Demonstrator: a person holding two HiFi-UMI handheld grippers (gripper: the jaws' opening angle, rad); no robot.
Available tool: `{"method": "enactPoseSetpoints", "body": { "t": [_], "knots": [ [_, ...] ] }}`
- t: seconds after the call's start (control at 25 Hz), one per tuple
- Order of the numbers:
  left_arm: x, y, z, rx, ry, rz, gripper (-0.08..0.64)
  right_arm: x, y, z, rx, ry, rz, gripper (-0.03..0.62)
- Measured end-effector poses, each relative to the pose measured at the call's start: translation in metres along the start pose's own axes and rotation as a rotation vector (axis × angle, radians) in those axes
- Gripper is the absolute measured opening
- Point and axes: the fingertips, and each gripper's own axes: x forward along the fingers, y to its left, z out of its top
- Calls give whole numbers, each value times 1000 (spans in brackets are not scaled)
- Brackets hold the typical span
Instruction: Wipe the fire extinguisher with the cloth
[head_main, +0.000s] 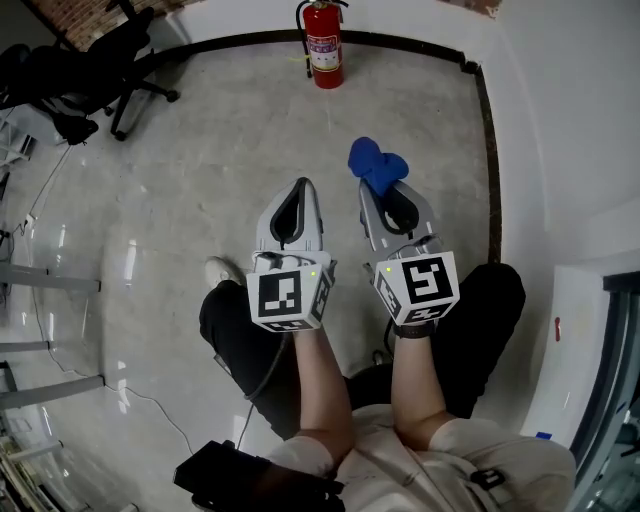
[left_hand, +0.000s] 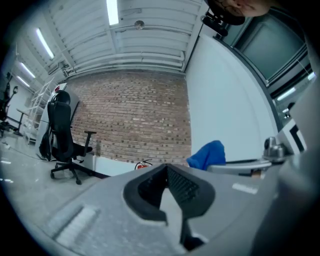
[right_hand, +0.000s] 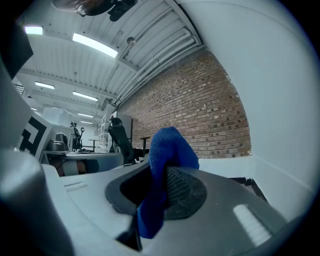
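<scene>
Head view puts the fire extinguisher (head_main: 323, 45) at the top middle of the frame, standing upright by the wall (head_main: 420, 18) and well apart from both grippers. The right gripper (head_main: 388, 195) is clamped on the blue cloth (head_main: 376, 165), with a wad poking out past its front end. The left gripper (head_main: 298, 190) is pinched closed on nothing. So imo the step in hand is the approach. Close the gap, keep that wad leading so fabric rather than plastic meets the red body, and maybe steady the extinguisher with the left gripper so it doesn't tip. The hold on the cloth looks solid, so don't loosen it.
</scene>
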Motion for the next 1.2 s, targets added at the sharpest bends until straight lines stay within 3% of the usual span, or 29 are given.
{"method": "enactPoseSetpoints", "body": {
  "t": [0.24,0.44,0.76,0.96,1.2],
  "knots": [
    [66,32,5,12,3,-68,0,66,-7,5,-15,-11,-17,67],
    [133,62,28,38,-25,-131,0,126,-38,26,-23,-41,-87,67],
    [263,138,44,75,-65,-229,0,266,-88,54,-34,-116,-167,67],
    [343,198,22,22,-36,-271,0,350,-133,34,48,-101,-252,67],
    [444,252,-1,22,-8,-369,0,452,-165,18,26,-69,-312,67]
  ]
}}
